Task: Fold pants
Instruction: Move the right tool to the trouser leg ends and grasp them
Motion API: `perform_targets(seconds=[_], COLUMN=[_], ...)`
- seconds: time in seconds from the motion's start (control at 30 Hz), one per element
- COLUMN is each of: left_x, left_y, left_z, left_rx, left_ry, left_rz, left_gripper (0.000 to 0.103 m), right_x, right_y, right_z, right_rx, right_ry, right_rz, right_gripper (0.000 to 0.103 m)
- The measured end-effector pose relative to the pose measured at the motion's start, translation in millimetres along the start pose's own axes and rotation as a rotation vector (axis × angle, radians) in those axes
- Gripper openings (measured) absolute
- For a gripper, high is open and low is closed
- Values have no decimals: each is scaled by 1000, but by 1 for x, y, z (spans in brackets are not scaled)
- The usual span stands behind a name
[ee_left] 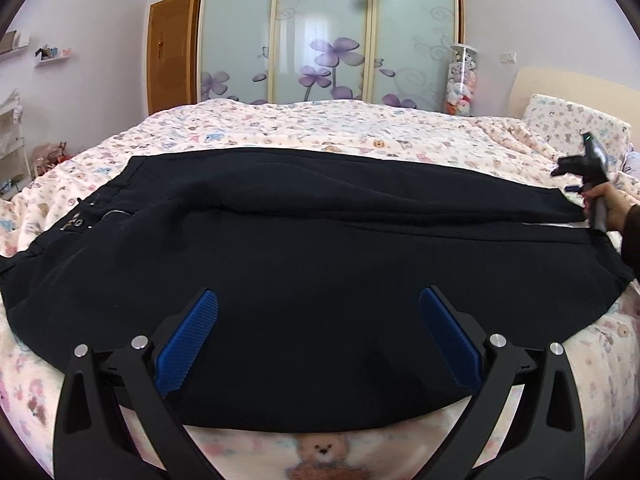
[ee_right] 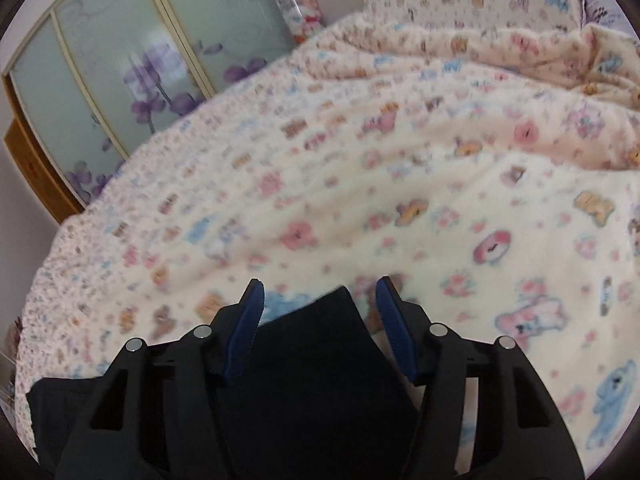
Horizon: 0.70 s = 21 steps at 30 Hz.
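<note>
Dark navy pants (ee_left: 304,248) lie spread flat across the bed, waistband at the left, leg ends at the right. My left gripper (ee_left: 318,300) is open and hovers over the near edge of the pants, fingers apart and empty. My right gripper (ee_right: 320,300) is open over a leg end of the pants (ee_right: 316,360), which lies between and below its fingers. The right gripper also shows in the left wrist view (ee_left: 588,172), held by a hand above the far right leg ends.
The bed is covered by a cream blanket (ee_right: 400,200) printed with bears and flowers. A pillow (ee_left: 572,128) lies at the right. A wardrobe with frosted floral doors (ee_left: 324,32) stands behind the bed, a jar of soft toys (ee_left: 462,80) beside it.
</note>
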State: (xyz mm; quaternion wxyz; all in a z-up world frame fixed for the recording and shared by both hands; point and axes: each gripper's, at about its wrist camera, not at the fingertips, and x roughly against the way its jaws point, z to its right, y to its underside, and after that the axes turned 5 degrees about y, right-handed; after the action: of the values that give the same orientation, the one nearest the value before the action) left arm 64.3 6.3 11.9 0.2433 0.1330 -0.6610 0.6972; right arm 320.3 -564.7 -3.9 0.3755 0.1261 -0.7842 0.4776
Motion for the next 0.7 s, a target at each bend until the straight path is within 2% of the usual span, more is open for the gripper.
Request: perform_targets(seconds=[0.07,0.1,0.17,0.2,0.23,0.43,0.53,0.7], left_x=[1,1,0,-1,-2,0,4,12], left_y=[0,0,0,-1,-1,-1,-1,0], left_z=[-1,-1,-1,-2,-3,-8,-11,-12], left_rx=[3,2,2,3,6,33,47,71], left_ry=[5,7,9,10,11,21,26,24], left_rz=[9,10,5,3,1,5,20,56], left_gripper=[101,101,101,101,101,101,101,101], right_x=[-12,-18,-23,-21,-18,33,69,116], right_y=[4,7,11,13,13,15,19,38], right_z=[-1,-2,-3,-2,-1,1,9,18], right_rx=[12,22,36,34,31,44,15,11], right_ry=[15,24,56,43,31,-59,-137,-218], right_rz=[-28,-45,-48,-45,-35,83,143,184], right_gripper=[58,53,36,20,17,13,12,10])
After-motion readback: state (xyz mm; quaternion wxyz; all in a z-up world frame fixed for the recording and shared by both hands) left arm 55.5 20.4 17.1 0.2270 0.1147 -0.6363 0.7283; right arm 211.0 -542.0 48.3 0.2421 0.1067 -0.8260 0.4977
